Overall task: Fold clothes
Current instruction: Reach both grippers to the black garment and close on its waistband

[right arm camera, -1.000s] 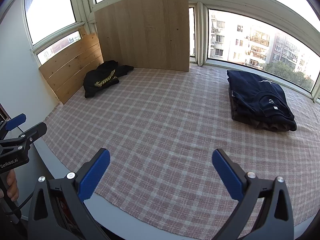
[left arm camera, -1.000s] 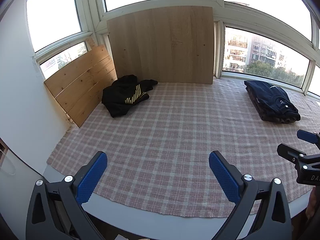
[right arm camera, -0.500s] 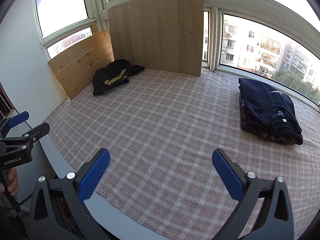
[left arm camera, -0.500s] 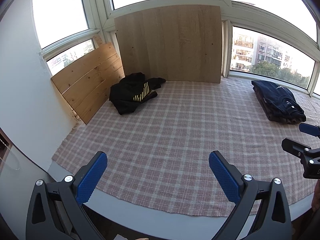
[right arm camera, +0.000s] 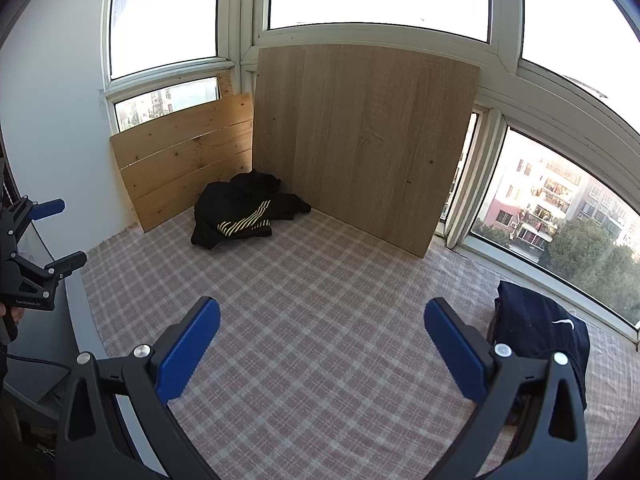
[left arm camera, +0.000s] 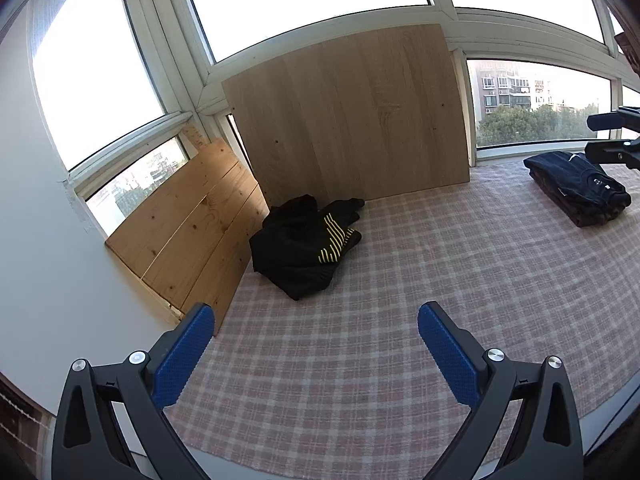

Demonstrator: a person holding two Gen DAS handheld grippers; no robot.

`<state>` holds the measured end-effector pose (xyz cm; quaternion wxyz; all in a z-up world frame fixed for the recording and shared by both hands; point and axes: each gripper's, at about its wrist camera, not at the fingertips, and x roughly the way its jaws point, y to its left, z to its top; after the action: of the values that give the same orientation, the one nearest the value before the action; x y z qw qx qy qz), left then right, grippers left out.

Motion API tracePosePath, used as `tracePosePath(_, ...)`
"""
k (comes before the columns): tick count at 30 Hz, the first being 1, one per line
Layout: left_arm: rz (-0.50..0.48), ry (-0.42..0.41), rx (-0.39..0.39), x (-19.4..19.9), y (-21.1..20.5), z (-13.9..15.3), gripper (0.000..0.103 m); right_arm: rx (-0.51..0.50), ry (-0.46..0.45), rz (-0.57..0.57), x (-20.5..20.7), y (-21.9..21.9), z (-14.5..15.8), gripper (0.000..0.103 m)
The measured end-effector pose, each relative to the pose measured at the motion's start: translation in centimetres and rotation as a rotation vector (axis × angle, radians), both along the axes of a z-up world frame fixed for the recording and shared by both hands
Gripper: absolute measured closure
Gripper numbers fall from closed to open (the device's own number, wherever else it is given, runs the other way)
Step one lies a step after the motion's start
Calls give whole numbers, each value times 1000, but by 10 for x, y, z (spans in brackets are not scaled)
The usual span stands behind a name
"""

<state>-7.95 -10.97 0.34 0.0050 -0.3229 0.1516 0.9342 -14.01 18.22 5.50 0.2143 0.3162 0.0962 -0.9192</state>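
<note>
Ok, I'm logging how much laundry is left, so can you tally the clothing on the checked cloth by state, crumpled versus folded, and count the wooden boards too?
Crumpled garments: 1, the black garment with yellow stripes in the corner.
Folded stacks: 1, the dark navy stack by the window; how many items it holds cannot be told.
Wooden boards: 2, the tall board and the slatted board.
Total: 4.

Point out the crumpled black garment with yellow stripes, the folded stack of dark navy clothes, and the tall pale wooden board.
Crumpled black garment with yellow stripes (left arm camera: 304, 248), left wrist view, on its black body.
Folded stack of dark navy clothes (left arm camera: 580, 184), left wrist view, on the top garment.
Tall pale wooden board (right arm camera: 360, 136), right wrist view, on its face.
</note>
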Motion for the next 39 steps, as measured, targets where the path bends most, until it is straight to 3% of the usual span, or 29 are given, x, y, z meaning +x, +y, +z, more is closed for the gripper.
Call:
tracePosePath(5, -81, -81, 88, -52, -41, -31, 1, 12, -26, 53, -70, -54, -20, 0)
tracePosePath(9, -93, -133, 150, -91, -63, -70, 1, 112, -52, 84, -123, -113, -63, 0)
tracePosePath(16, -53, -287, 271, -167, -81, -146, 1, 256, -119, 200, -196, -198, -148, 0)
tracePosePath(22, 11, -321, 315, -203, -84, -176, 1, 234, -196, 283, -245, -219, -187, 2)
tracePosePath(26, 6, -351, 336, -214, -82, -185, 1, 208, -241, 334, -263, -228, -205, 11)
tracePosePath(30, 17, -370, 288, -226, -75, -191, 1, 202, -279, 376, -271, -235, -221, 25)
tracePosePath(32, 37, -383, 263, -231, -74, -194, 4, 196, -300, 396, -274, -238, -228, 26)
tracePosePath(37, 52, -407, 293, -236, -78, -194, 11, 144, -339, 429, -278, -240, -232, 27)
tracePosePath(38, 56, -411, 299, -237, -79, -194, 15, 129, -347, 436, -278, -241, -232, 34)
tracePosePath(39, 59, -416, 305, -237, -80, -194, 20, 113, -364, 443, -280, -242, -233, 48)
